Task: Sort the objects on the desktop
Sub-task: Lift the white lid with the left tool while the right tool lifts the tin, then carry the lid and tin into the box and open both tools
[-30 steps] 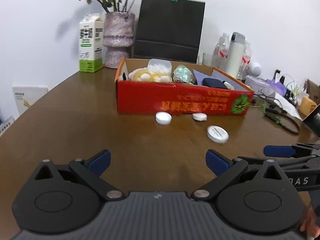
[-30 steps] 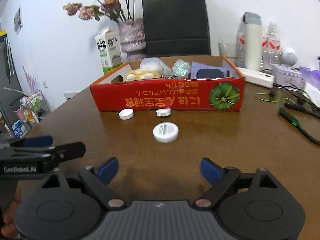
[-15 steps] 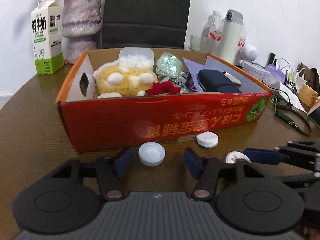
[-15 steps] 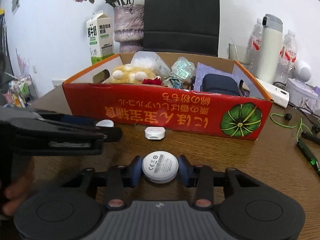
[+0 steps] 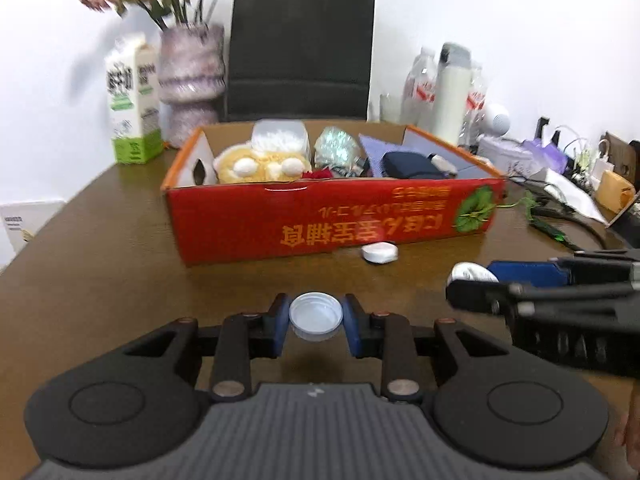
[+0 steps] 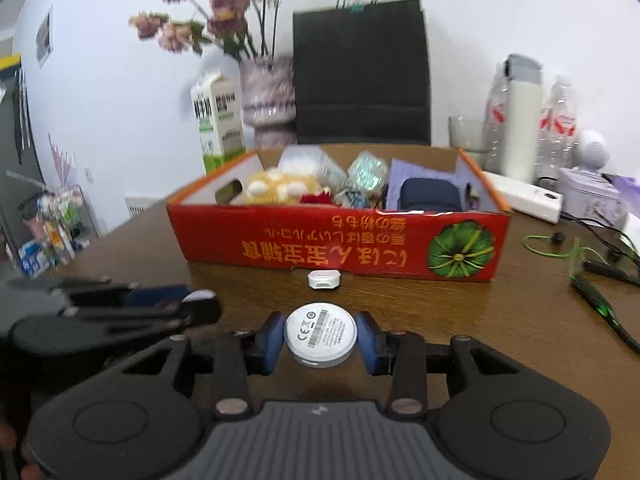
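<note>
Carrying both catches calls for level wrists: the left gripper point(image 5: 316, 326), jaws closing, pinches the white plastic bottle cap point(image 5: 316, 322), and the right gripper point(image 6: 320, 342) clamps the round white disc point(image 6: 320, 334). Clear the near wall of the red cardboard box point(image 6: 280, 240) before releasing.

A CE mark stands on the white round puck point(image 6: 320, 334). The red box point(image 6: 340, 246) bears upside-down yellow Japanese lettering; the milk carton's point(image 5: 132, 100) print is too blurred to read.

Lived-in office: brown desk point(image 5: 120, 264), milk carton point(image 5: 132, 100), vase point(image 6: 268, 100), tangled cables point(image 6: 592, 268).
</note>
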`<state>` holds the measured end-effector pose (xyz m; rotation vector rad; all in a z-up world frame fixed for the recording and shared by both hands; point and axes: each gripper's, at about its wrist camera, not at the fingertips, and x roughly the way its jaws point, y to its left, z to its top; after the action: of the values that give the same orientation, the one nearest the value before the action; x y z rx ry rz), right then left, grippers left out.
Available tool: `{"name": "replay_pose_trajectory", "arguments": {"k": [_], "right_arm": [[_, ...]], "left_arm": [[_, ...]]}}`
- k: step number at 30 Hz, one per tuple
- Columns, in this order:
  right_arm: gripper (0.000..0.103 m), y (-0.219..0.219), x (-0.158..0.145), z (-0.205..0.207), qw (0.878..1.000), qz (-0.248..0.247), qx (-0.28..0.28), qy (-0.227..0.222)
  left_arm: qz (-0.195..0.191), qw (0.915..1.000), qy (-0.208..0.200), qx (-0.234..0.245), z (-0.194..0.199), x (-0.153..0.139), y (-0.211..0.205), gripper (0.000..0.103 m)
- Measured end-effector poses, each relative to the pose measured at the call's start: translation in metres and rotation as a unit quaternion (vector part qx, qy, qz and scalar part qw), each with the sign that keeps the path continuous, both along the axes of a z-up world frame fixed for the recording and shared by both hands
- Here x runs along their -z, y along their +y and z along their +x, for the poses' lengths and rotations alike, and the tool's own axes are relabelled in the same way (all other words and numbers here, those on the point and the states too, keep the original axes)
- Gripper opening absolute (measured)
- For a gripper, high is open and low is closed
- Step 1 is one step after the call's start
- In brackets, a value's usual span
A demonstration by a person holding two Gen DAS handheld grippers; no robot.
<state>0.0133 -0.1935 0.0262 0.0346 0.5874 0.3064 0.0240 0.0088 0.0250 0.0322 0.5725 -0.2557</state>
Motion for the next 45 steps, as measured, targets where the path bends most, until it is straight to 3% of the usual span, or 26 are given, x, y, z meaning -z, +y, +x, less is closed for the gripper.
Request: {"name": "replay_pose_trajectory", "arguments": {"k": [4,11,14,23,34,45], "right_arm": [[0.038,-0.004,-0.006,-0.032,0.999,0.036,0.009,0.002],[0.038,0.009,-0.001,-0.1,1.0,-0.002,0.011,-0.016],[0.038,0.005,0.001,-0.126,0.999,-0.021,0.023,-0.035],[0.038,0.004,0.008,-0.172,0.998,-0.009,0.045,-0.039],[0.038,0.002,-0.001,-0.159,0.998,0.01,0.043,-0.054],[0.038,-0.01,-0.049,-0.069,0.996,0.032,0.015,-0.082]], "left_arm": [[-0.006,0.9997,-0.026,0.0,-0.046,-0.011,0.003,0.029],[-0.008,0.9987,-0.05,-0.01,-0.118,-0.01,0.008,0.029],[-0.014,0.9987,-0.047,-0.016,-0.133,-0.006,0.012,0.029],[-0.014,0.9967,-0.069,-0.039,-0.163,-0.003,0.013,0.029],[-0.035,0.994,-0.086,-0.058,-0.146,-0.017,0.017,0.029],[-0.063,0.9931,-0.091,-0.04,-0.058,-0.059,0.013,0.03]]}}
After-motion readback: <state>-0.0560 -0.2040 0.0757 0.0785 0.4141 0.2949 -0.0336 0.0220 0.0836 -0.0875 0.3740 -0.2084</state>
